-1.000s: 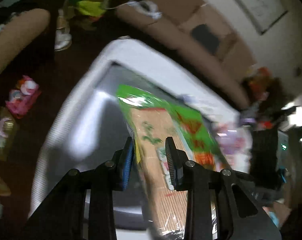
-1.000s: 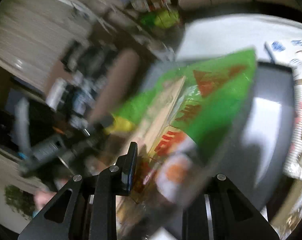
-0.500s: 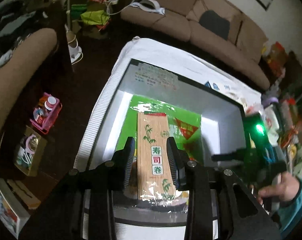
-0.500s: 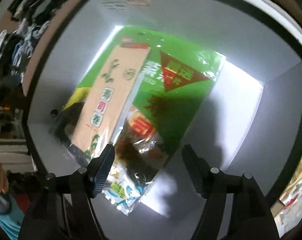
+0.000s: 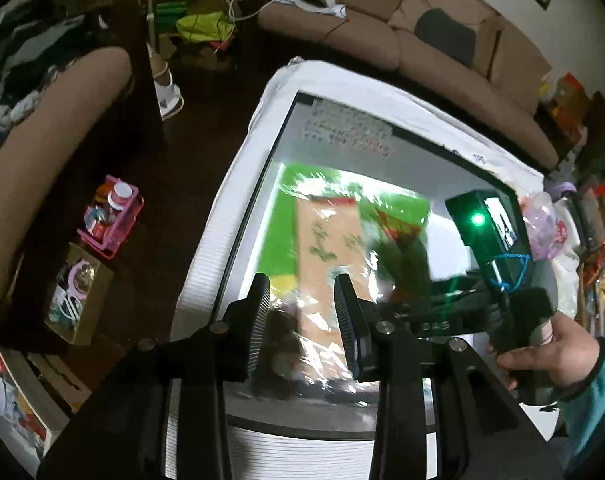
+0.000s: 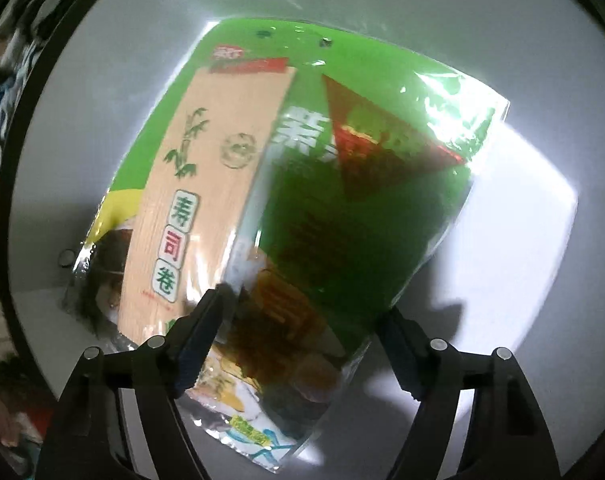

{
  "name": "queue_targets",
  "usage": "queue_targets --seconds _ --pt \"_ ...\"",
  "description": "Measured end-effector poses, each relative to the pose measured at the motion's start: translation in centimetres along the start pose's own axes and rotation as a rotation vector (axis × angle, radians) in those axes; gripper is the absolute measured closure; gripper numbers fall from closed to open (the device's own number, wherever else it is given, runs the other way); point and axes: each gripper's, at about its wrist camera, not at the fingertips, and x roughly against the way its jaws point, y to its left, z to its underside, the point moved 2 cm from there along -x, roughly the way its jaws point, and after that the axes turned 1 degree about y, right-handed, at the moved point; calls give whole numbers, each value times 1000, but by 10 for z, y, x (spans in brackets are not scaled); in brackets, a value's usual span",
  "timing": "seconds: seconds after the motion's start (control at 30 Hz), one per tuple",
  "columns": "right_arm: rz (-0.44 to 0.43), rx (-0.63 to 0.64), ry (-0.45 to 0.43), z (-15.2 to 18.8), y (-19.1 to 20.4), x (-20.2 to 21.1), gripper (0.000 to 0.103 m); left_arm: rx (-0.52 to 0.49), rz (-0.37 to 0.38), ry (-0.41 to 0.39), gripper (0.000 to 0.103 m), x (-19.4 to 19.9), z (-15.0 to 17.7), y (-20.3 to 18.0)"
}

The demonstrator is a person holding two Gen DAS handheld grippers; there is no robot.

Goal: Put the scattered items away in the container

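Left wrist view: the white container [image 5: 238, 216] sits in the middle of the scene, and the green sushi-kit packet [image 5: 342, 240] lies on its floor, blurred by glare. The left gripper [image 5: 302, 324] hangs above the container's near rim with its jaws nearly closed, and nothing appears pinched between them; the packet shows through the narrow gap from below. At the container's right wall a hand [image 5: 550, 356] in a teal sleeve carries the right gripper [image 5: 386, 280], which reaches down into the container. Past that right wall, a clear pinkish bag [image 5: 546, 228] and other clutter wait outside.

Right wrist view: looking almost straight down into the container [image 6: 542, 80], the packet [image 6: 302, 184] rests flat on the pale floor. The right gripper [image 6: 298, 340] stands wide apart just above the packet's lower end, its pads clear of the wrapper, so the packet looks let go.

Judged from this, one item is stowed, while the items beyond the container's right wall remain to be gathered
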Motion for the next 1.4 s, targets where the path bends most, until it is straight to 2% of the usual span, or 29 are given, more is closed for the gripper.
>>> queue_targets --seconds 0.1,0.23,0.3,0.37,0.47,0.5,0.53,0.6,0.63,0.67,0.73,0.9,1.17,1.3,1.4 --pt "91 80 -14 -2 18 -3 31 9 23 9 72 -7 4 1" --pt "9 3 47 -3 -6 1 29 3 44 11 72 -8 6 -7" --pt "21 -13 36 2 -22 16 27 -9 51 8 70 -5 6 -15" --pt "16 -7 -5 7 -34 39 20 -19 61 -1 55 -1 7 -24" --pt "-75 13 -72 21 -44 82 19 -57 25 -15 39 3 12 -43" --pt "-96 23 -96 28 -47 95 19 -68 11 -15 37 4 13 -49" --pt "-122 39 -128 37 -50 110 19 -74 6 -16 30 5 15 -55" --pt "-160 67 -182 54 -45 137 17 -66 29 -18 20 9 19 -64" --pt "-175 79 -213 65 -46 151 16 -52 51 -16 4 11 21 -69" --pt "-184 85 -237 70 -35 161 14 -41 69 -12 0 12 23 -72" --pt "-195 87 -273 83 -34 176 8 -27 100 -6 0 16 28 -81" --pt "-204 47 -351 151 -82 215 8 -35 144 -43 0 33 42 -123" --pt "-105 -97 -493 257 -167 245 8 -129 193 -159 0 46 93 -232" --pt "-46 -168 -561 305 -196 245 8 -177 158 -181 0 31 118 -286" --pt "-15 -189 -619 334 -210 241 8 -174 138 -217 0 20 135 -315"
